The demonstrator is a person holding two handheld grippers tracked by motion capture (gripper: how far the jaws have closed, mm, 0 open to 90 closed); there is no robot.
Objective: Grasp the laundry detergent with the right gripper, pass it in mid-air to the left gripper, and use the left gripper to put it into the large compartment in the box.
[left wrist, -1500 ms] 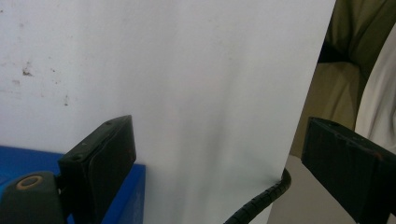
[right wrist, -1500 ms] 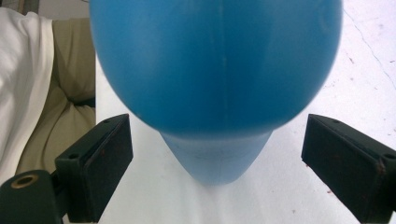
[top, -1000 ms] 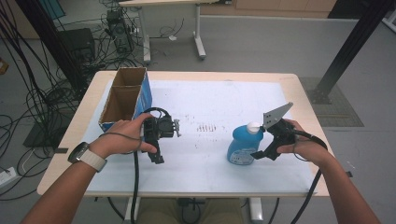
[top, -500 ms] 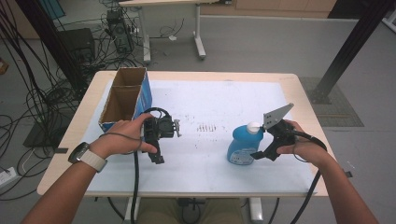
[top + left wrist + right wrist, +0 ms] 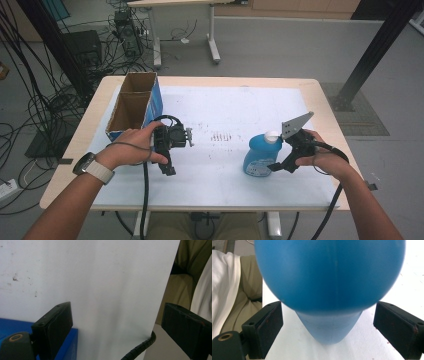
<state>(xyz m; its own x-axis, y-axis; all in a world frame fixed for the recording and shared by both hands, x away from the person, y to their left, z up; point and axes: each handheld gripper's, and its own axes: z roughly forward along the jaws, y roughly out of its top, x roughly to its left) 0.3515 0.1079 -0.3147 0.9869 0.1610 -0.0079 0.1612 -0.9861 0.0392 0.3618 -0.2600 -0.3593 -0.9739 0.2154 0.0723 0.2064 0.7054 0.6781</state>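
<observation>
1. Found the blue bottle (image 5: 260, 159) upright on the white sheet (image 5: 225, 110) covering the bench (image 5: 320, 100), toward its right side, white cap (image 5: 272, 136) on top.
2. Saw the right gripper (image 5: 274, 161) brought in level from the bottle's right, its fingers (image 5: 267, 325) standing apart on either side of the bottle's narrower part, neither pad pressing on the plastic.
3. Saw the left gripper (image 5: 169, 165) resting well apart from the bottle, near the cardboard box (image 5: 132, 107), fingers (image 5: 53, 325) spread with nothing between them.
4. Judged the main risk as a topple: closing with one pad arriving first could push the light bottle sideways across the smooth sheet, or tip it.
5. Judged a second risk as slip: clamping on the curved, tapering wall could squeeze the bottle out of the pads, or dent it if pressed too hard.
6. Judged a third risk as a lopsided lift: gripping far from the heavy middle could let the bottle swing once raised.
7. Learned from the high view how the whole bench lay: the bottle's stance, the box, both hands.
8. Learned from the right gripper view the gap between each pad and the blue wall, hidden from above by the grey plate (image 5: 296, 124) and the hand.
9. Learned from the left gripper view the bare sheet edge between its open pads.
</observation>
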